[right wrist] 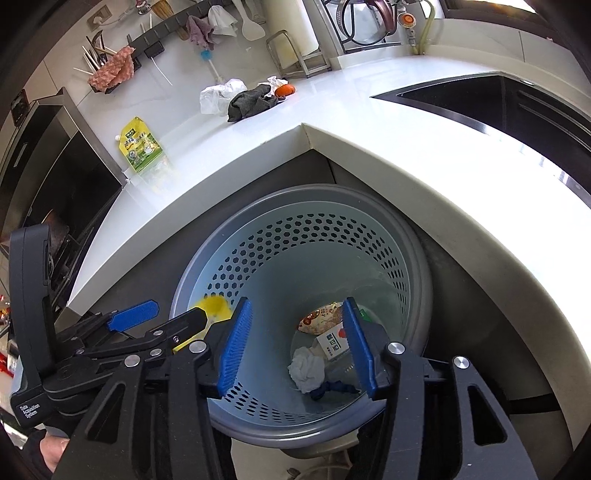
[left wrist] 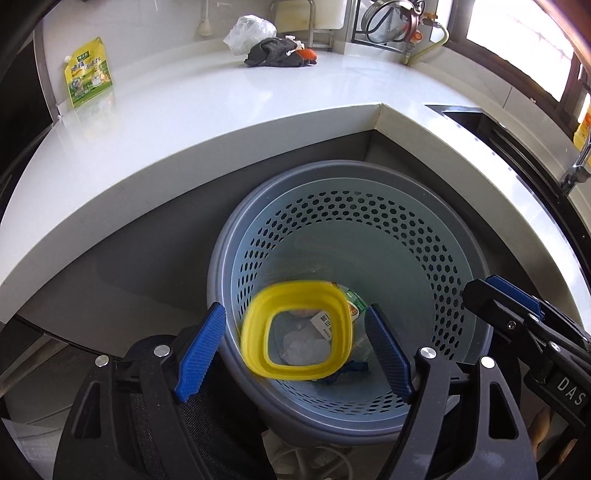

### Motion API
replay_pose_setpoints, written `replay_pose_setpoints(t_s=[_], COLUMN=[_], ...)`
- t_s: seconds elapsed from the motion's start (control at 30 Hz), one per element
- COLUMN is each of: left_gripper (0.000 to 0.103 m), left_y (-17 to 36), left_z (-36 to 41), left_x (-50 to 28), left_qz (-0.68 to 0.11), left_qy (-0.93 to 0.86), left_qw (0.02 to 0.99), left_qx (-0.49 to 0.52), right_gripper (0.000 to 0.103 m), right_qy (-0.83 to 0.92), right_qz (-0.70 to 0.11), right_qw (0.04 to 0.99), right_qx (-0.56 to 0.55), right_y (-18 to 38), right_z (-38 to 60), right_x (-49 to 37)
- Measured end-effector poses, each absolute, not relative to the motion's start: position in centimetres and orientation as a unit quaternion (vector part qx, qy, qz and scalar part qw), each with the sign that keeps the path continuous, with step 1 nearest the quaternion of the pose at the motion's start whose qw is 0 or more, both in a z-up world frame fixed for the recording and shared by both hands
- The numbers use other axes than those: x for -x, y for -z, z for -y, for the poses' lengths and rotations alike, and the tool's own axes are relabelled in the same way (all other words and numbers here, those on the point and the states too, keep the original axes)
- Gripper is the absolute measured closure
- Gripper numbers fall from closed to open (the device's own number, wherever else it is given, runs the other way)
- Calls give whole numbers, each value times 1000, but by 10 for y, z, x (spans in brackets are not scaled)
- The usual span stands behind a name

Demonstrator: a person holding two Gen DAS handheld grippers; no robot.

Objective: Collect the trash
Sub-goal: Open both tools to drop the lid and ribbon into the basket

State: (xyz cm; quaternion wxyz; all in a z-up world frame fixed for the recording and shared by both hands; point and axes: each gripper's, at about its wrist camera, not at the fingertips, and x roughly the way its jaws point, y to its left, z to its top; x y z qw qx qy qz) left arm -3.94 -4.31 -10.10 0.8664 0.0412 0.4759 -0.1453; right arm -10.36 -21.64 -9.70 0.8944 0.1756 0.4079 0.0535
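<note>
A blue perforated waste bin (left wrist: 369, 236) stands on the floor in the counter's inner corner; it also shows in the right wrist view (right wrist: 314, 243). A yellow square ring (left wrist: 295, 330), blurred, hangs free between the wide-open fingers of my left gripper (left wrist: 295, 354) over the bin; neither finger touches it. In the right wrist view it shows as a yellow blur (right wrist: 214, 308) by the left gripper. My right gripper (right wrist: 299, 350) is open and empty above the bin. Inside lie white tissue (right wrist: 306, 367), a snack wrapper (right wrist: 321, 315) and a small carton (right wrist: 334, 341).
On the white counter (left wrist: 207, 110) lie a yellow-green pouch (left wrist: 88, 72), a clear plastic bag (left wrist: 247, 31), a dark cloth (left wrist: 277, 53) and an orange item (right wrist: 285, 89). A black sink (right wrist: 498, 99) is at the right. Utensils hang on the back wall.
</note>
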Motion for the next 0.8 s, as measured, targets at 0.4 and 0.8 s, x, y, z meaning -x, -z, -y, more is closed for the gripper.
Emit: replay_pose_setpoints(t_s=[0.4,0.8], left_gripper=[19,16], left_y=[93,73], left_z=[33,22], left_x=[39,44], left_qz=[-465,-446], left_qy=[141,140], left_qw=[874,883], left_qx=[-29,-23], right_gripper=[42,38], right_qy=[-48,-43], right_qz=[-401,-381], right_qw=[899,910], right_qx=[-170,-158], right_y=[89,62], right_z=[217,213], right_x=[106,114])
